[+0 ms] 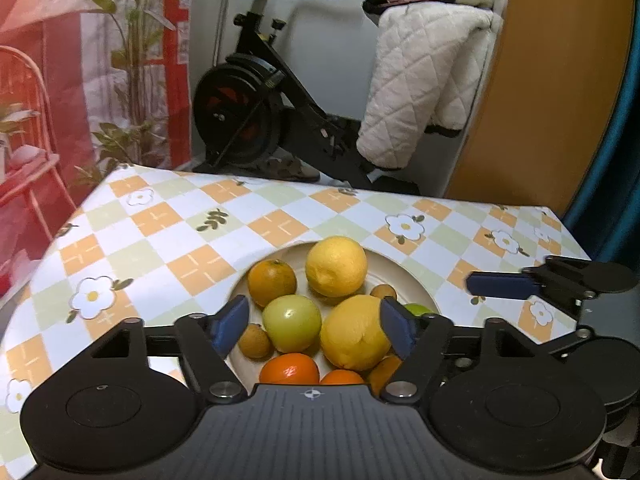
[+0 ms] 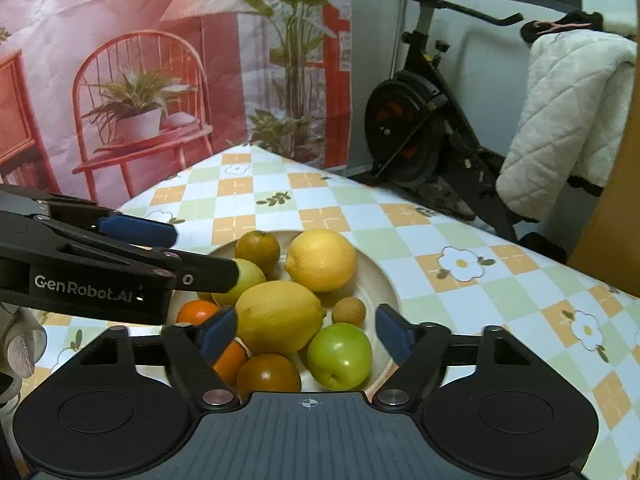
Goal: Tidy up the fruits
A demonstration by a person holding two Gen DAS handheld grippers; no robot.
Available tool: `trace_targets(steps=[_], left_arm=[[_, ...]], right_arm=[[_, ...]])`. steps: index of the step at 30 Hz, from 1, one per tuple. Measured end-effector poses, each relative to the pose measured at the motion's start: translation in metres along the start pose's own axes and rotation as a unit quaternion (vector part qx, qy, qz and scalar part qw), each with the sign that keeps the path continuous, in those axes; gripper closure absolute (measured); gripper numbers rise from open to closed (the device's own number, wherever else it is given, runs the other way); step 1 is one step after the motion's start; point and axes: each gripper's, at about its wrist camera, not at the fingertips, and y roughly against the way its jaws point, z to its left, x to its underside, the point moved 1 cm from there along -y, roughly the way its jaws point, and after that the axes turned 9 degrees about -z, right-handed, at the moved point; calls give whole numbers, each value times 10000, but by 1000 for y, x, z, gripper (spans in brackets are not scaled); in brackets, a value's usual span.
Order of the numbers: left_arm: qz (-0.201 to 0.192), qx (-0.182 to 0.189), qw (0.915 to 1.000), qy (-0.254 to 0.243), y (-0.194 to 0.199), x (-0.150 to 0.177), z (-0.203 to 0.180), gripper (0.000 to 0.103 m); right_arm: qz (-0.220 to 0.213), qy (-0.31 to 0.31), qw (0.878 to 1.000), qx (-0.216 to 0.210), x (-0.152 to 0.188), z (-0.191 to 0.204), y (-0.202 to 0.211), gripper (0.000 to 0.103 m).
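Note:
A cream plate [image 1: 404,276] [image 2: 380,280] on the checked tablecloth holds piled fruit: two lemons [image 1: 336,266] [image 1: 354,332], a pale green apple [image 1: 292,323], oranges [image 1: 272,283] [image 1: 290,369] and small brown longans [image 1: 255,341]. My left gripper [image 1: 316,326] is open above the plate's near side, its jaws either side of the pale apple and near lemon. My right gripper [image 2: 302,334] is open over the plate, its jaws around the near lemon [image 2: 278,316] and a bright green apple [image 2: 339,356]. The left gripper also shows in the right wrist view [image 2: 160,248].
The flowered tablecloth [image 1: 160,240] covers the table. Behind the far edge stand an exercise bike [image 1: 256,108] with a white quilted blanket [image 1: 424,80], a printed red backdrop [image 2: 120,60] and an orange-brown panel [image 1: 540,100]. The right gripper's finger [image 1: 500,284] reaches in at right.

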Motion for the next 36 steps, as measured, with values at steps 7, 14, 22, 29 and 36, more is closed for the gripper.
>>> trace_targets(steps=[7,14,22,29,36], left_arm=[[-286,-383,9987,-177,30,-7,-8,21],[-645,-637,9953,-344,64,-14,-20,15],[-954,-726,9925,-235,102,-18,-31,13],[-1237,-836,9888,-32,139,-19,-35,11],[-1443,-972,9844,-247,165,-22,-50,10]], right_arm=[[-196,-299,9990,269,-6,-1,33,7],[-493,-475,9956,639,-9,2,70,1],[-825,-514,9912,900,-12,17,119,1],[-1127,-726,9863,959,-15,23,164,1],[-1290,-949,9797,1208,-16,17,197,0]])
